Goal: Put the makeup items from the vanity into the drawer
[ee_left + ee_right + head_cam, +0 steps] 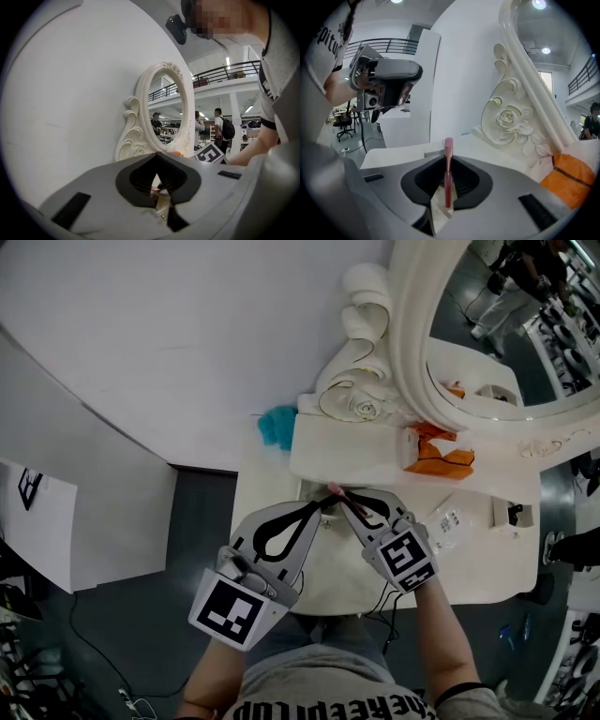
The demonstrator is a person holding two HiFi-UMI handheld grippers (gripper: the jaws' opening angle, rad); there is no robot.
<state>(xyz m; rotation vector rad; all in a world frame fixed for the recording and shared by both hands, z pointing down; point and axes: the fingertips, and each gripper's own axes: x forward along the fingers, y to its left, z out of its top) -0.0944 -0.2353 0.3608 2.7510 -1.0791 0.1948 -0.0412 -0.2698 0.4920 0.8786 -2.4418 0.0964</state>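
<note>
In the head view both grippers meet over the white vanity [487, 568], in front of its raised shelf [375, 465]. My right gripper [343, 502] is shut on a slim pink makeup tube [334, 490], whose tip pokes up and to the left past the fingertips. The right gripper view has the pink tube [448, 174] standing upright between the jaws. My left gripper [323, 506] is shut, its tips right beside the tube; I cannot tell whether they touch it. In the left gripper view, the left gripper [157, 154] has its pads meeting. No drawer opening shows clearly.
An orange pouch [441, 457] lies on the shelf under the oval mirror [497, 324]. A teal object [278, 426] sits at the shelf's left end. A white packet [448, 526] and a small item [514, 514] lie to the right. The white wall [187, 343] stands behind.
</note>
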